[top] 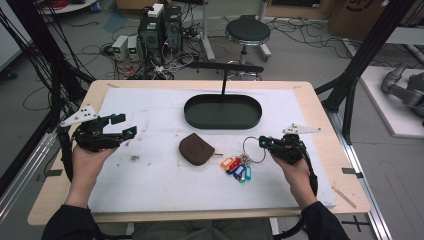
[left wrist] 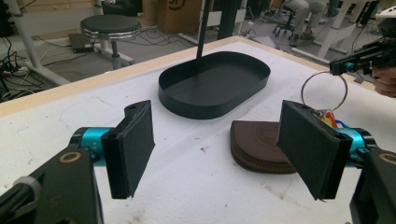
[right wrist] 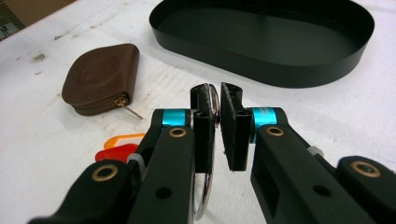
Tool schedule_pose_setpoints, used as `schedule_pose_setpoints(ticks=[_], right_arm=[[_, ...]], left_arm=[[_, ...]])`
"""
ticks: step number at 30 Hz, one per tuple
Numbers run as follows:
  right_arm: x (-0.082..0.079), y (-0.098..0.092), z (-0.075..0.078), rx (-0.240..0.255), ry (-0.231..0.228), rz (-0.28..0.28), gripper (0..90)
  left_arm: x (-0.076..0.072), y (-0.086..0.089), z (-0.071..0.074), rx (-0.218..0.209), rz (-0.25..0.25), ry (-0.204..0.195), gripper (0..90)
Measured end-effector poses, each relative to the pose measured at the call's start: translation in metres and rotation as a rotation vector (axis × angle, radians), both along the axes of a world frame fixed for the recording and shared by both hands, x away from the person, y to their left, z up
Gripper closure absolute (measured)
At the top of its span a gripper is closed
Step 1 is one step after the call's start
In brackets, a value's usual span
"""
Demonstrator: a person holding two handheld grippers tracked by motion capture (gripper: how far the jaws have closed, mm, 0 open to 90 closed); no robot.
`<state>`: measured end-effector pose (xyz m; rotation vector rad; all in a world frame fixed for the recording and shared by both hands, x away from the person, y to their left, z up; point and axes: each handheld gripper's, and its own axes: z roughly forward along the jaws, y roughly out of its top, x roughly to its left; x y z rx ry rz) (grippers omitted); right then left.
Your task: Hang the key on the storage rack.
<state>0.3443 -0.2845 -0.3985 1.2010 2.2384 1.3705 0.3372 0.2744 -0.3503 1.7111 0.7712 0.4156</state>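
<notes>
In the high view the right gripper (top: pixel 264 143) pinches the metal key ring (top: pixel 251 147) just above the white table mat (top: pixel 150 185); the coloured tags (top: pixel 237 167) trail on the mat, their count hard to make out. Cables and a stool (top: pixel 247 31) crowd the floor beyond.

In the left gripper view the left gripper (left wrist: pixel 217 140) stands wide open and empty, its right pad covering part of the brown pouch (left wrist: pixel 259 144).

In the right gripper view the jaws hide most of the ring; the black tray (right wrist: pixel 261 37) is cut off at the top.
</notes>
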Motion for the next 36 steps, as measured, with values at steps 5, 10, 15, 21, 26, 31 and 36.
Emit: schedule_pose_setpoints(ticks=[5, 10, 15, 21, 26, 31, 36], right_arm=[[0.003, 0.001, -0.004, -0.012, 0.053, 0.004, 80.6], [0.004, 0.003, -0.007, -0.027, 0.077, 0.008, 84.2], [0.005, 0.002, -0.006, -0.025, 0.081, 0.016, 85.1], [0.005, 0.002, 0.006, 0.003, 0.043, 0.029, 85.2], [0.005, 0.002, 0.017, 0.018, 0.009, 0.052, 85.4], [0.004, 0.004, 0.035, 0.025, -0.034, 0.086, 85.4], [0.004, 0.004, 0.051, 0.033, -0.053, 0.109, 85.6]], left_arm=[[0.000, -0.001, 0.000, 0.002, -0.005, 0.002, 27.3], [0.000, -0.001, 0.000, 0.002, -0.007, -0.001, 27.3], [0.000, 0.000, -0.001, 0.002, -0.005, 0.006, 27.3], [0.001, 0.004, -0.003, -0.006, 0.004, 0.011, 27.3], [0.000, 0.006, -0.003, -0.012, 0.000, 0.007, 27.3], [-0.002, 0.008, -0.003, -0.022, -0.009, 0.003, 27.3], [-0.004, 0.006, -0.005, -0.023, -0.017, 0.003, 27.2]])
